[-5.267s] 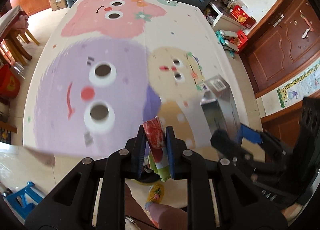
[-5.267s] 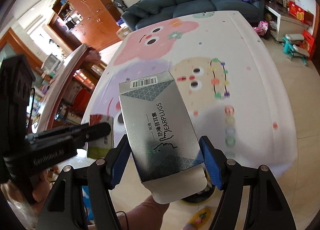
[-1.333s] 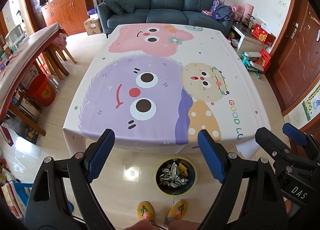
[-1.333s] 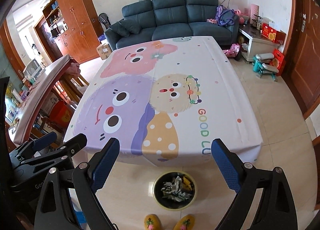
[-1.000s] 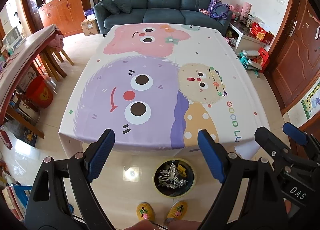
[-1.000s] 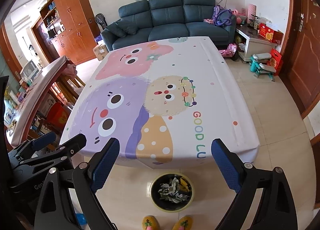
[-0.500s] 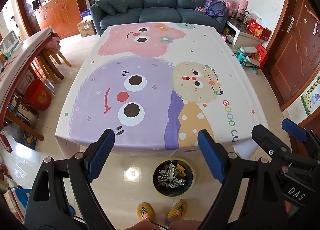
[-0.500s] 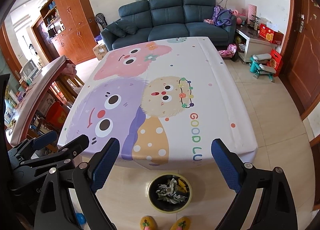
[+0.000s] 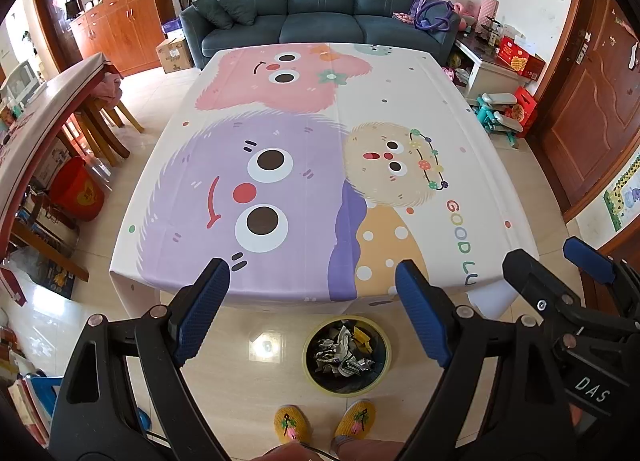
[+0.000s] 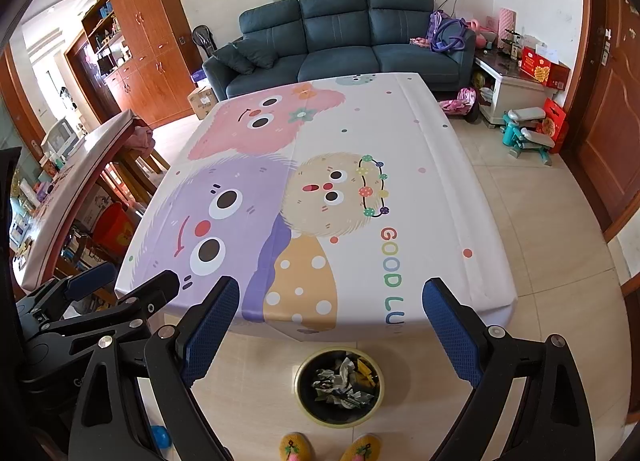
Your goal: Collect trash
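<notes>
A round black trash bin with a yellow rim [image 9: 347, 357] [image 10: 339, 385] stands on the tiled floor just in front of the table, filled with crumpled wrappers and paper. Above it my left gripper [image 9: 312, 293] is open, nothing between its blue-padded fingers. My right gripper [image 10: 330, 317] hangs open and empty too, also above the bin. The table [image 9: 400, 73] [image 10: 440, 165] wears a cartoon-monster cloth, and I see no trash on it. Each gripper shows at the edge of the other's view.
A person's yellow slippers [image 9: 292, 423] [image 10: 294, 445] stand by the bin. A dark sofa [image 9: 320, 9] lies beyond the table, a long side table [image 9: 44, 117] with a red bucket [image 9: 76, 189] at left, toys and a wooden door [image 10: 604, 141] at right.
About five seconds ago the left gripper held a colourful wrapper and the right a silver earplugs box; both now stand open and empty. Over the last second both views drifted slightly back from the table.
</notes>
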{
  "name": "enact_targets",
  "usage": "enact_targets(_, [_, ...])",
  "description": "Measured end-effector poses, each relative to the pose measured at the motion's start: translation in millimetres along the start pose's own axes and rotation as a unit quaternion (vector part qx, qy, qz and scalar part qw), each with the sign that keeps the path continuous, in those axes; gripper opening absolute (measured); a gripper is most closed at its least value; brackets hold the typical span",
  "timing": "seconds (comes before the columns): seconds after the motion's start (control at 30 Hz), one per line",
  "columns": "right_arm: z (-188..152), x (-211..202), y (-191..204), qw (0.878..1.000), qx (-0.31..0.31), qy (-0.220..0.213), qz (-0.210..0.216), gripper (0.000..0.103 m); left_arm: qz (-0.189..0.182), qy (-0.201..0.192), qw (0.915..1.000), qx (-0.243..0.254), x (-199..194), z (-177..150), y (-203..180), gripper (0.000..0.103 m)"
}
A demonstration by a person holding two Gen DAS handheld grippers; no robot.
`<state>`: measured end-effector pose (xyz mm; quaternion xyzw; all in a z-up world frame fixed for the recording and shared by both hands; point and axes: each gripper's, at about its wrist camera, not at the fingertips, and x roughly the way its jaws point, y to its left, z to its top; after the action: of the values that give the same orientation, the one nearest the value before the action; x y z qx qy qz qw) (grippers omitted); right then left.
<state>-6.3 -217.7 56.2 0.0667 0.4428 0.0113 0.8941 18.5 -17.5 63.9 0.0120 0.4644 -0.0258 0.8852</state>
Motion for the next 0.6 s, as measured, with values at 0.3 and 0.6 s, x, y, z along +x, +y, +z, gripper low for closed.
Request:
enact_targets(0.3, [0.9, 1.0, -1.1, 1.000, 0.000, 0.000, 0.000, 0.094, -0.001, -0.001, 1.0000, -0.001, 1.4, -0.3, 0.8, 0.083])
enact_targets(0.6, [1.1, 1.2, -2.4, 1.000, 0.000, 0.000, -0.001, 0.094, -0.002, 0.000, 1.0000, -0.002, 1.6, 0.1, 1.7, 0.083])
